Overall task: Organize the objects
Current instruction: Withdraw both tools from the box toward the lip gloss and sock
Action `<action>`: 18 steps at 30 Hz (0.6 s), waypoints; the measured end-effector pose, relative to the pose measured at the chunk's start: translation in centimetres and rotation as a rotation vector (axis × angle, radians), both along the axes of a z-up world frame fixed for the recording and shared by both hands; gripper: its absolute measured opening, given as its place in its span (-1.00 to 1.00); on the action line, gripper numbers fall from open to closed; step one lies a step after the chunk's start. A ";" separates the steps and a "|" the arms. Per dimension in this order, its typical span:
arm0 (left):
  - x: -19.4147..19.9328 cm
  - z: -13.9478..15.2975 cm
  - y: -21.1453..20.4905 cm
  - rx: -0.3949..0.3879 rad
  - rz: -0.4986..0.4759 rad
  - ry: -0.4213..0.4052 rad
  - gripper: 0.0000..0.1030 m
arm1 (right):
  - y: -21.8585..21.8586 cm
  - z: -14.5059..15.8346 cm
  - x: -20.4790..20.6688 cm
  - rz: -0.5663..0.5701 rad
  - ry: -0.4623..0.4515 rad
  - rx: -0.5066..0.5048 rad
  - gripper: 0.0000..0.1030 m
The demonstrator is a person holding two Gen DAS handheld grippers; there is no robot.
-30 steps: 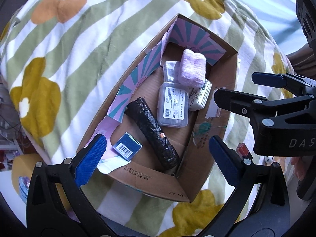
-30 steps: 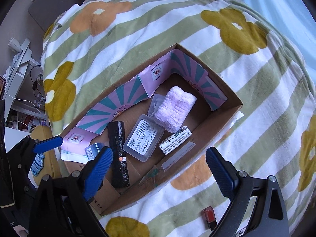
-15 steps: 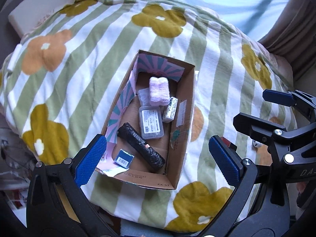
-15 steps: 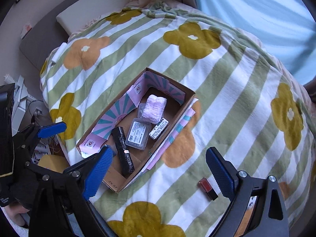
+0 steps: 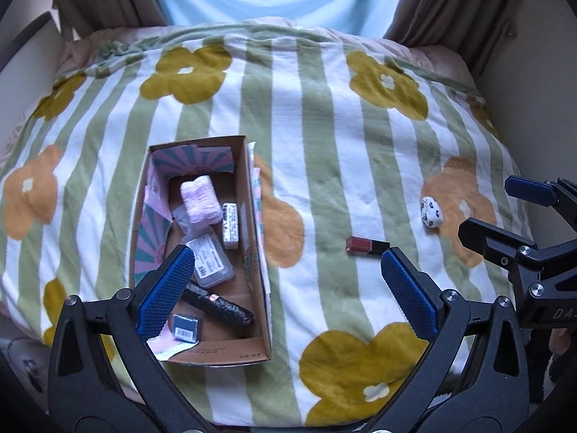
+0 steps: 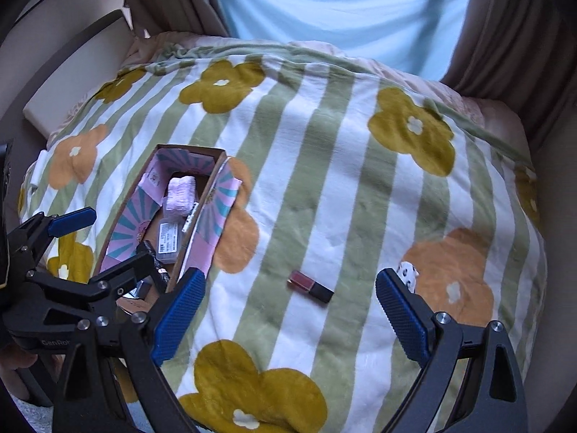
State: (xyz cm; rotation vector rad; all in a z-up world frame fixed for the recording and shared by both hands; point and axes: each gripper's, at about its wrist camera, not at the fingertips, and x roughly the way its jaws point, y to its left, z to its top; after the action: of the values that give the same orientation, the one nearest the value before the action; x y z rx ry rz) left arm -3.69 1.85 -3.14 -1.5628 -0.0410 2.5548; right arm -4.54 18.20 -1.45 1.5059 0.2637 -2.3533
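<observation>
Change since earlier frames: both of your grippers have drawn up and back from the cardboard box (image 5: 254, 252), so the whole bedspread (image 5: 324, 144) now shows, along with two loose things that were hidden or at the margin.
Left gripper (image 5: 288, 288): jaws released and wide, nothing between them; it hangs over the box's near right corner.
Right gripper (image 6: 288, 310): jaws released and wide, empty; it hangs over bare blanket.
Task thing, location: the lipstick (image 6: 311, 286) lies flat on the bedspread, right of the box and well apart from it.
Key relation: in the right wrist view the lipstick sits just ahead of your right gripper, almost centred between the two pads.
Long axis: it runs slantwise across the jaw gap, red end left, dark cap right; a wrist roll probably serves a grip across its narrow sides.
Nearer hand: the right, by my judgement; the left has the lipstick off beside its right pad.
Other loose thing: a small white spotted pouch (image 5: 431, 211) lies further right, near an orange flower.
Box contents: pink towel (image 5: 200, 200), clear case (image 5: 211, 260), black roll (image 5: 220, 306), small blue packet (image 5: 185, 327).
Obstruction: none between the right gripper and the lipstick; soft blanket may give under the pads.
</observation>
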 end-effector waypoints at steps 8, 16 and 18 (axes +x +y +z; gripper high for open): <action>0.4 -0.4 2.6 0.016 -0.094 -0.017 0.99 | 4.7 0.1 1.9 -0.156 0.003 -0.027 0.83; 0.4 -1.3 5.6 0.016 -0.152 -0.044 0.99 | 9.0 1.1 2.4 -0.247 0.050 -0.053 0.83; 0.2 -1.7 6.7 0.017 -0.169 -0.052 0.99 | 10.0 1.0 2.3 -0.258 0.055 -0.053 0.83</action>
State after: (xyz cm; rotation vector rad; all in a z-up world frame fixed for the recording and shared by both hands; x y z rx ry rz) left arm -3.49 8.54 -4.87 -1.5550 0.0603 2.3791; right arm -2.28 28.19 -0.49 1.5313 0.0195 -2.5807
